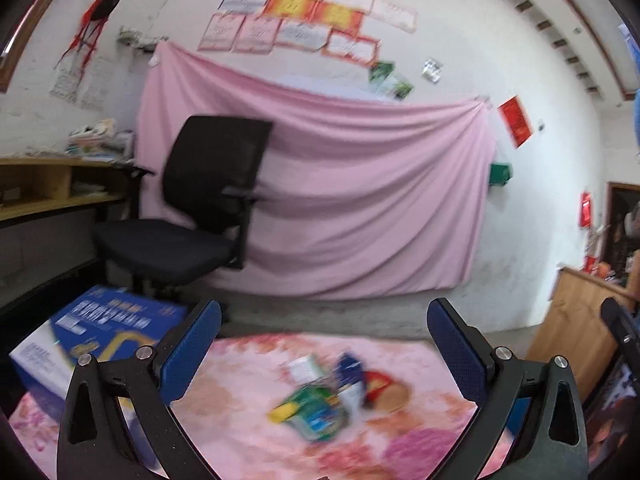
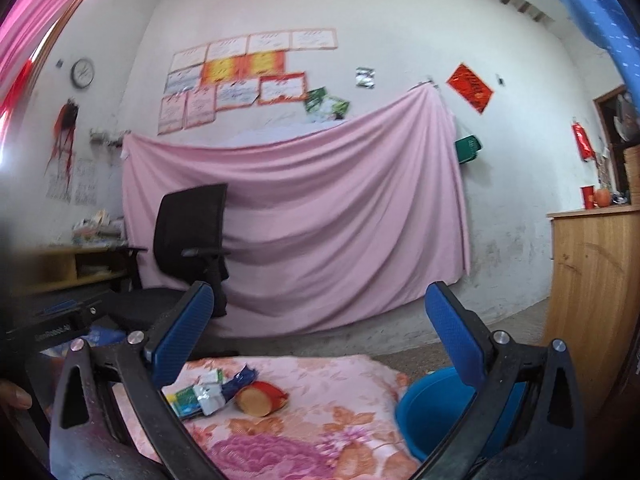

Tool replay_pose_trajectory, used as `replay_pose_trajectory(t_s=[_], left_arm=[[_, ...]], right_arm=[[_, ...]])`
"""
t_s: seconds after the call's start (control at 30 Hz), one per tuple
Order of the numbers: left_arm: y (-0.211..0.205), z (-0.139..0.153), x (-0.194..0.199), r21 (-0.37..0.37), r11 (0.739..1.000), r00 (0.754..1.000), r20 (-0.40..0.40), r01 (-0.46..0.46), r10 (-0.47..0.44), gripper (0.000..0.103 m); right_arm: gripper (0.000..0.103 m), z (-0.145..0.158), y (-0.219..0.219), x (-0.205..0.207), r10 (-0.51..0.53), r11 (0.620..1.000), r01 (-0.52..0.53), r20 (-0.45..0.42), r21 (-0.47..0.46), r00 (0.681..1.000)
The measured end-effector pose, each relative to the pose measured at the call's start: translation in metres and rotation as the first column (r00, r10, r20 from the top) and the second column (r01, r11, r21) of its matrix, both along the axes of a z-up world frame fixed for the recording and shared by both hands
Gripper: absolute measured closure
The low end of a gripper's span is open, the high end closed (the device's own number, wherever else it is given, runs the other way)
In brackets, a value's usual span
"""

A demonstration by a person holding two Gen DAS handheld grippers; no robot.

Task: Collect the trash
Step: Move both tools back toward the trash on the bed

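Crumpled trash pile (image 1: pixel 328 396) ahead, between spread left fingers (image 1: pixel 188 348).

- A heap of crumpled wrappers and packets (image 2: pixel 208 394) lies on the pink flower-patterned cloth-covered surface (image 2: pixel 320 432), toward its far edge.
- A red-and-tan tipped-over cup (image 2: pixel 260 398) lies just right of the heap.
- A blue plastic basin (image 2: pixel 432 412) sits off the cloth's right edge.
- A blue-and-white cardboard box (image 1: pixel 92 332) stands at the left edge.
- A black office chair (image 1: pixel 192 208) stands behind, before a pink hanging sheet (image 1: pixel 340 184).

Trash pile (image 1: pixel 324 396) motion-blurred, wrappers perhaps unreadable; blue basin (image 2: pixel 432 412) half hidden behind claw.
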State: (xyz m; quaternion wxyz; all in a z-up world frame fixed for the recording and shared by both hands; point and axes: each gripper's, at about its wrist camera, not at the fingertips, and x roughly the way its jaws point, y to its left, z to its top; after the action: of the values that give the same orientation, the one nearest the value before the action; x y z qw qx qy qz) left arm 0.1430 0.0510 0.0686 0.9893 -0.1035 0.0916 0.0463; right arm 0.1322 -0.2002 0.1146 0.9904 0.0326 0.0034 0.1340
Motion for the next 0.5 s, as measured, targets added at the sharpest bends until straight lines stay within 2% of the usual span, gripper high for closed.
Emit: replay_pose_trajectory(t_s=[0.1,0.27,0.37,0.5], left_arm=[[0.012,-0.018,0.010,-0.029,0.999,0.991,-0.133,-0.014,0.010,0.002],[0.018,-0.042,0.021,-0.055,0.998,0.963,-0.270,-0.015,-0.001,0.002],[0.017,-0.060,0.031,-0.112,0.993,0.928,-0.373,-0.022,-0.021,0.002],[0.018,-0.077,0.042,-0.156,0.987,0.895,-0.443,-0.027,-0.045,0.002]], right_arm=[[0.000,-0.008,0.015,0.008,0.023,0.999,-0.024,-0.028,-0.037,0.999],[0.000,-0.023,0.030,0.027,0.048,0.995,-0.059,-0.116,-0.086,0.992],[0.000,-0.031,0.030,0.037,0.061,0.994,-0.076,-0.177,-0.082,0.982],[0.000,-0.042,0.032,0.056,0.066,0.990,-0.098,-0.272,-0.105,0.960]])
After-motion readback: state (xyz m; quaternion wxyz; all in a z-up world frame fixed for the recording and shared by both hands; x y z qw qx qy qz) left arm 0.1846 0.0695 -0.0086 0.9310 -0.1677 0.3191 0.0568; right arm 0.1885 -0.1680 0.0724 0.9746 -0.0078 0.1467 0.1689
